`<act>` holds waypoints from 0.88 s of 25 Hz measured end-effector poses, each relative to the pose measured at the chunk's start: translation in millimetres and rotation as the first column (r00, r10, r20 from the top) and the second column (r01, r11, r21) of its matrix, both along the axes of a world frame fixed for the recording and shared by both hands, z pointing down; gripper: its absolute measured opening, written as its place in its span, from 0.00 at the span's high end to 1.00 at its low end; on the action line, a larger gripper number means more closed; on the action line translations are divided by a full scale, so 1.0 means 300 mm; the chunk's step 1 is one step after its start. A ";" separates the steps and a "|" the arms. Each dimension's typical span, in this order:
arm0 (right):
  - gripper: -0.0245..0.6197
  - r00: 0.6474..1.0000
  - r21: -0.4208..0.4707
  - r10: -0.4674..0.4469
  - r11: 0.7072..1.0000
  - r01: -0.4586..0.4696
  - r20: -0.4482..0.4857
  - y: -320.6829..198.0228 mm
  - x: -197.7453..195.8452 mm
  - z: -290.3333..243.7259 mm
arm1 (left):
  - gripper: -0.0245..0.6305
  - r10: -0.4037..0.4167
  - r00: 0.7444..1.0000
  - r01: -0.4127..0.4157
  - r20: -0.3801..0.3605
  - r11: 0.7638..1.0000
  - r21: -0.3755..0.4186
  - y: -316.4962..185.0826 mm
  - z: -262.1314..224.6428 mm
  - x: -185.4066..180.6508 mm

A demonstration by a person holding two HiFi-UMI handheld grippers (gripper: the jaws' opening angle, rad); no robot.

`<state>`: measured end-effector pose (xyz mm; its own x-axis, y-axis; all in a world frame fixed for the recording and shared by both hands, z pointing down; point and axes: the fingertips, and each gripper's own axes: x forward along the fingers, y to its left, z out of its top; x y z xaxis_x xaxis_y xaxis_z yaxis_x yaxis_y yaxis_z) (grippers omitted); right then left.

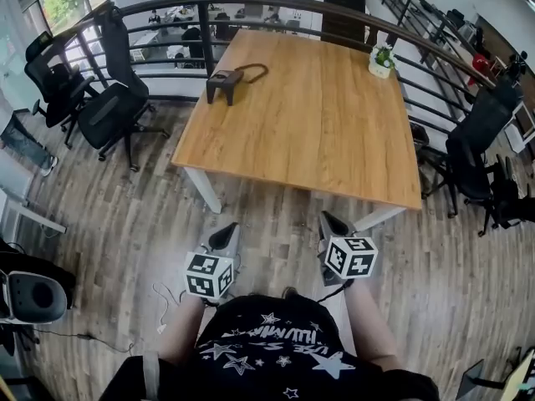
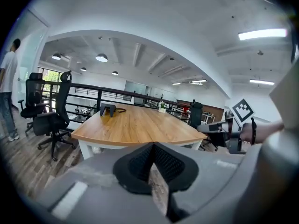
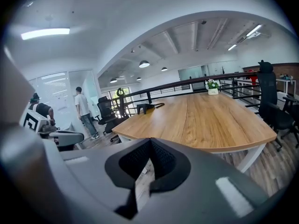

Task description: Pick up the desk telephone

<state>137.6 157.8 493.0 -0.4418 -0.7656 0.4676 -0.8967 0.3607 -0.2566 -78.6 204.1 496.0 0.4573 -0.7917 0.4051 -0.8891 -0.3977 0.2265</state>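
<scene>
The desk telephone [image 1: 224,82] is a dark, low object with a looped cord near the far left corner of the wooden table [image 1: 318,132]. It appears small and distant in the left gripper view [image 2: 108,108] and the right gripper view [image 3: 142,108]. My left gripper [image 1: 224,237] and right gripper [image 1: 333,224] hang side by side over the floor, short of the table's near edge and far from the telephone. Both are shut with nothing between the jaws, as their own views show for the left gripper [image 2: 153,146] and the right gripper [image 3: 149,142].
A small potted plant [image 1: 382,61] stands at the table's far right corner. Black office chairs [image 1: 113,107] stand left of the table and others [image 1: 481,140] on the right. A curved railing [image 1: 251,7] runs behind the table. A person [image 2: 8,90] stands far left.
</scene>
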 end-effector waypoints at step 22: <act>0.96 0.998 0.016 -0.065 0.998 0.065 0.010 -0.319 -0.175 0.086 | 0.96 -0.115 0.992 0.108 -0.043 0.983 -0.148 -0.159 0.162 -0.201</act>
